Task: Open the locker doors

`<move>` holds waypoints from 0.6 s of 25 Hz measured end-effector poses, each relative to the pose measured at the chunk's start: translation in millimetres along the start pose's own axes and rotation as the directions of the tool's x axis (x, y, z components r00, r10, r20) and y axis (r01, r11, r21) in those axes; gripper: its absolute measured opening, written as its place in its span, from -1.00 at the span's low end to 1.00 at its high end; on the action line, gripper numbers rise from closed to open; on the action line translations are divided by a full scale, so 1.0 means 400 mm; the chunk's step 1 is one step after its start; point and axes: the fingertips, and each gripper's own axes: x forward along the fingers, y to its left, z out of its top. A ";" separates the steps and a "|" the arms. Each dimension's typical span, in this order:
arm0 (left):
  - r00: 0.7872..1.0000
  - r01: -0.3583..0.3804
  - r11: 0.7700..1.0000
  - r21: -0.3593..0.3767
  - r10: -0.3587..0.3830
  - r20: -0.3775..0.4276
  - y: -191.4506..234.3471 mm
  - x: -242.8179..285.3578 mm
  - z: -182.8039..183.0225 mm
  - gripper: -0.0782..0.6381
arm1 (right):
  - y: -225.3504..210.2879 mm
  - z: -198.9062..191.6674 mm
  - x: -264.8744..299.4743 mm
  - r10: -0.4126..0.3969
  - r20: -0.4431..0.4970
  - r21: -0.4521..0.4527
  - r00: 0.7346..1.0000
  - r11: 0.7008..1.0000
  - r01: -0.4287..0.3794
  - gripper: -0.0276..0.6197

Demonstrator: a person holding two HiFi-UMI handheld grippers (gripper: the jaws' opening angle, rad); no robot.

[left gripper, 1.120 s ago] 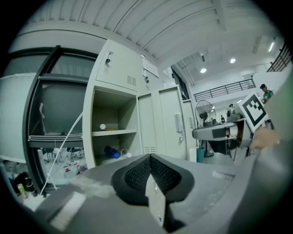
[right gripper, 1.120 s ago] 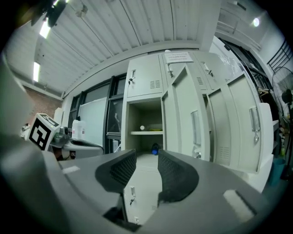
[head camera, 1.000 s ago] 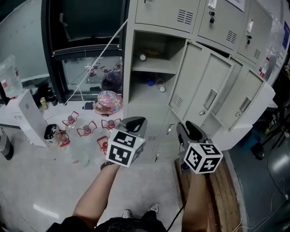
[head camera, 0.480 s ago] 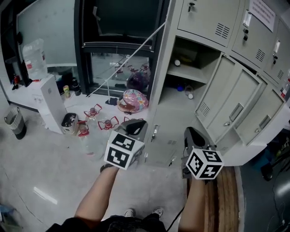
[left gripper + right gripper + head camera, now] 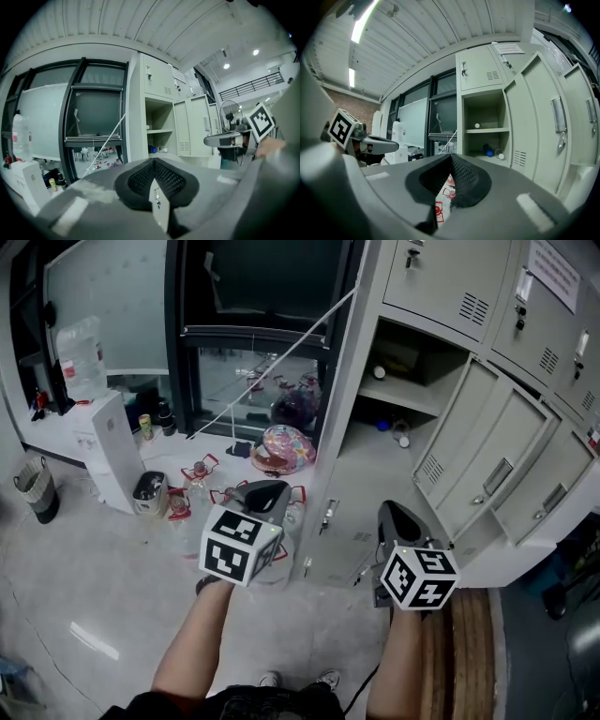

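Observation:
The grey lockers (image 5: 441, 287) stand at the right, their top-row doors closed. One middle compartment (image 5: 412, 381) is open, with small items on its shelf, and two doors (image 5: 473, 442) beside it hang ajar. My left gripper (image 5: 267, 491) is shut and empty, well short of the lockers, with the open compartment (image 5: 159, 126) ahead of it. My right gripper (image 5: 389, 514) has just been closing and is now shut with nothing between its pads. It points level at the open compartment (image 5: 483, 126), with an open door (image 5: 534, 117) to its right.
Several water bottles with red handles (image 5: 202, 493) and a colourful round bag (image 5: 286, 446) lie on the floor left of the lockers. A white box (image 5: 112, 460), a large water jug (image 5: 82, 357) and a bin (image 5: 37, 488) stand further left. A wooden board (image 5: 469, 652) lies below my right arm.
The head view has swung left, so the lockers now sit further right in it. Both grippers have drifted sideways, the left one slightly left in the picture.

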 end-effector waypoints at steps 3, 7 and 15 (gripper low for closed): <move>1.000 0.008 1.000 -0.006 -0.008 -0.006 -0.012 0.002 0.004 -0.78 | -0.006 -0.002 -0.001 -0.001 -0.002 -0.003 1.000 1.000 0.001 -0.91; 1.000 0.007 1.000 -0.001 -0.007 -0.004 -0.016 0.013 0.003 -0.78 | -0.013 0.002 -0.004 -0.002 0.000 -0.007 1.000 1.000 0.002 -0.91; 1.000 0.002 1.000 0.022 -0.002 0.000 -0.017 0.030 0.007 -0.78 | -0.020 0.003 0.002 0.005 -0.003 -0.008 1.000 1.000 -0.005 -0.91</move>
